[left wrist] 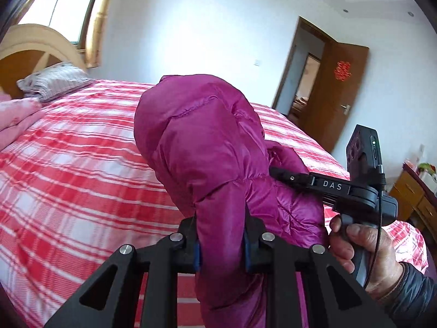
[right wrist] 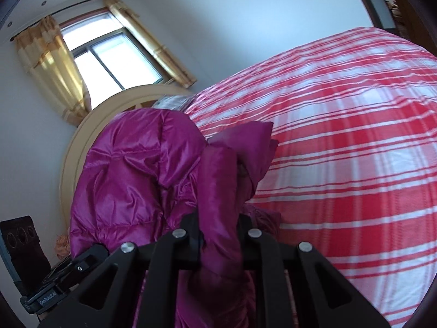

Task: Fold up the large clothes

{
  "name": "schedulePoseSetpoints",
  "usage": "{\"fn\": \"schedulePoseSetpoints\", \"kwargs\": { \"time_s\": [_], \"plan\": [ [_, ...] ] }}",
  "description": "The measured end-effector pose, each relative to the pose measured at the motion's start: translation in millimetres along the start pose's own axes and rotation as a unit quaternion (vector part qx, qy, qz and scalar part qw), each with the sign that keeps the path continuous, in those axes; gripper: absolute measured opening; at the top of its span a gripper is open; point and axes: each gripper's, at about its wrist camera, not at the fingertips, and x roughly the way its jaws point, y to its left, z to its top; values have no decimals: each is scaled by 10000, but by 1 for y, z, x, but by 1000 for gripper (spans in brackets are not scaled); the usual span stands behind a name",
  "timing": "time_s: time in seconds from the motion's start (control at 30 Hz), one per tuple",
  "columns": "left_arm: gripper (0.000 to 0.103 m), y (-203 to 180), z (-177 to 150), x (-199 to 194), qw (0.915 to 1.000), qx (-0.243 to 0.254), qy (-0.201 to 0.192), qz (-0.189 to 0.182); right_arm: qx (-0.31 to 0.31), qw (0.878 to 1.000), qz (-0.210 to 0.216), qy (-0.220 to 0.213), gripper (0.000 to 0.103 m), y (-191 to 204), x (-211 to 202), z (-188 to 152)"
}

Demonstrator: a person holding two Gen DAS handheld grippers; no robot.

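Magenta puffer jacket [left wrist: 207, 142] hangs above the red plaid bed [left wrist: 68, 164], pinched by left gripper [left wrist: 221, 246] at six o'clock and right gripper [right wrist: 220, 243] alike. Lift-and-carry step; next, probably lay it flat toward twelve o'clock.

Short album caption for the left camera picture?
Left fingers pinch a purple jacket above a checked bed.

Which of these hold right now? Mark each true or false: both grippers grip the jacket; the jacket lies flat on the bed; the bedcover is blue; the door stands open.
1. Both grippers grip the jacket: true. The left gripper and right gripper are shut on the purple jacket.
2. Jacket lies flat: false. It hangs bunched above the bed.
3. Bedcover blue: false, red and white plaid.
4. Door open: true.
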Motion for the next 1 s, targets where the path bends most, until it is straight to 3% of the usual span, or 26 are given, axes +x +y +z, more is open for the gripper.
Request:
{"fn": "schedulePoseSetpoints", "kwargs": {
  "time_s": [0.4,0.57,0.63,0.7,0.87,0.93,1.0],
  "plan": [
    [22,99,-14,-33,9972,-483,-82,568,-475,9959,501,591,16,70,90,-2],
    [23,137,-33,-24,9929,-757,160,903,-599,9933,479,868,16,88,129,-14],
    [29,151,-44,-17,9898,-936,282,1033,-569,9927,379,995,16,86,145,-21],
    [47,159,-54,-15,9861,-1116,365,1176,-516,9926,319,1056,16,84,152,-24],
    [64,166,-61,-20,9824,-1328,328,1271,-441,9912,201,1233,19,77,162,-30],
    [65,160,-60,-26,9815,-1213,334,1446,-444,9902,166,1312,24,76,161,-32],
    [65,155,-58,-34,9802,-1118,318,1605,-443,9907,-30,1283,37,76,156,-33]
  ]
}}
